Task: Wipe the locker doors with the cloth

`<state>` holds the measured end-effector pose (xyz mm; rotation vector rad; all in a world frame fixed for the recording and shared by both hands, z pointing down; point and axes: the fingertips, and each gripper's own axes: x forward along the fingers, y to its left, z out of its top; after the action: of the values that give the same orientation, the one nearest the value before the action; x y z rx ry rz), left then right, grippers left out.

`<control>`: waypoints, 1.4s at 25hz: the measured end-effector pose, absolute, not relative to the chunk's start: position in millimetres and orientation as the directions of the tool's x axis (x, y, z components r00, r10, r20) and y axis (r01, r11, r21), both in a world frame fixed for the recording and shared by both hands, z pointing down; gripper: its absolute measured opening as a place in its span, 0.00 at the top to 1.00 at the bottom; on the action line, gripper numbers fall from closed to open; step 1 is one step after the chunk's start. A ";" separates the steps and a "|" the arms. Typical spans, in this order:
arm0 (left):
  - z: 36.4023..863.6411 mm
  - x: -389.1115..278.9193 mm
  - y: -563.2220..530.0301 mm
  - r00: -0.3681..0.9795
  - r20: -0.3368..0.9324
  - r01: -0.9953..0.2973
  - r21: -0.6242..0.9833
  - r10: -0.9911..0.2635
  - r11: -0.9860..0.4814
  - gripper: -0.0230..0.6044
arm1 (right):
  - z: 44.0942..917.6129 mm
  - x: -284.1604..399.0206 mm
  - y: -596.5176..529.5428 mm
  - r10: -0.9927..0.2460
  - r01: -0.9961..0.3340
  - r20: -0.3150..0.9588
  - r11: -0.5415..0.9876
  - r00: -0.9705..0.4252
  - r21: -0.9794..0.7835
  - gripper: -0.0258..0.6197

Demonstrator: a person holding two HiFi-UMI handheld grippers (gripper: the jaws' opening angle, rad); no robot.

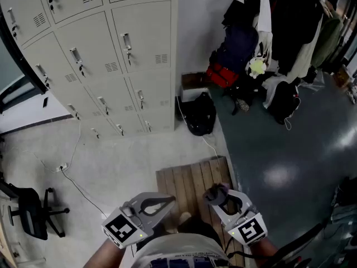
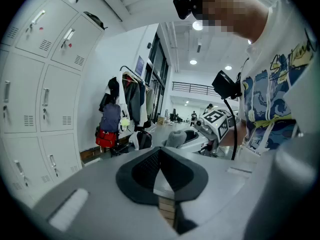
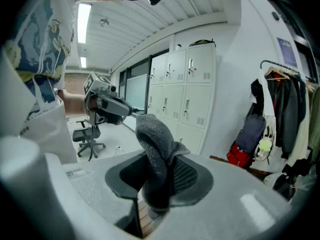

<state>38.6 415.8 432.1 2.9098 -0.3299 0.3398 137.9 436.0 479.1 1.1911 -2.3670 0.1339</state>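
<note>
Grey cloth (image 3: 155,149): judged soft, light, limp; pinched at its bunched middle by right gripper (image 3: 159,181) fingers. Left gripper (image 2: 160,176) fingers closed, empty. Locker doors (image 1: 139,38) stood well apart.

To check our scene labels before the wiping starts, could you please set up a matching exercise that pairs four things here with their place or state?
Things:
1. cloth
2. left gripper
3. office chair
4. red bag

Places or states:
A. jaws together, nothing between them
B. under the hanging coats
C. clamped in the right gripper
D. on the pale floor, at the head view's left edge

Pairs: 1-C, 2-A, 3-D, 4-B.
</note>
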 end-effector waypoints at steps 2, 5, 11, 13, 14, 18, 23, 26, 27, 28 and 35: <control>421.4 48.6 421.6 0.946 0.253 -0.245 0.153 -0.201 -0.957 0.96 | 472.6 147.9 433.1 -0.734 -0.771 0.445 0.622 -0.514 0.135 0.79; 410.3 59.1 428.7 0.941 0.270 -0.251 0.156 -0.203 -0.955 0.96 | 465.4 160.6 429.6 -0.755 -0.782 0.389 0.611 -0.529 0.124 0.79; 403.7 71.8 410.6 0.936 0.279 -0.261 0.145 -0.213 -0.954 0.96 | 469.0 169.3 407.4 -0.729 -0.762 0.396 0.639 -0.558 0.102 0.79; 404.8 73.0 396.3 0.941 0.264 -0.252 0.137 -0.210 -0.958 0.96 | 473.6 165.7 389.7 -0.707 -0.748 0.412 0.658 -0.574 0.086 0.79; 404.6 72.6 388.3 0.946 0.251 -0.244 0.140 -0.204 -0.960 0.96 | 473.6 164.3 379.3 -0.701 -0.742 0.419 0.665 -0.577 0.089 0.78; 408.5 67.6 334.6 0.957 0.209 -0.239 0.186 -0.200 -0.953 0.96 | 458.4 163.6 319.8 -0.694 -0.707 0.479 0.680 -0.538 0.192 0.78; 393.2 60.7 240.4 0.949 0.221 -0.251 0.104 -0.224 -0.962 0.96 | 426.6 153.2 216.4 -0.715 -0.668 0.476 0.680 -0.512 0.302 0.78; 383.5 51.8 203.2 0.956 0.191 -0.242 0.072 -0.225 -0.968 0.96 | 404.2 142.6 146.4 -0.736 -0.619 0.467 0.671 -0.490 0.408 0.78; 382.7 46.8 190.1 0.955 0.188 -0.247 0.067 -0.231 -0.967 0.96 | 395.6 137.1 122.2 -0.750 -0.603 0.454 0.659 -0.482 0.450 0.78; 382.3 41.8 176.7 0.953 0.187 -0.256 0.066 -0.241 -0.964 0.96 | 386.2 130.9 98.3 -0.764 -0.587 0.437 0.644 -0.474 0.490 0.78; 357.7 29.4 113.5 0.941 0.145 -0.314 0.050 -0.304 -0.948 0.96 | 314.4 107.9 -43.9 -0.837 -0.413 0.328 0.511 -0.438 0.754 0.78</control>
<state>29.4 113.5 357.7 3.0242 -0.4820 0.2092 107.9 -43.9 314.4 1.0174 -2.0511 -0.7723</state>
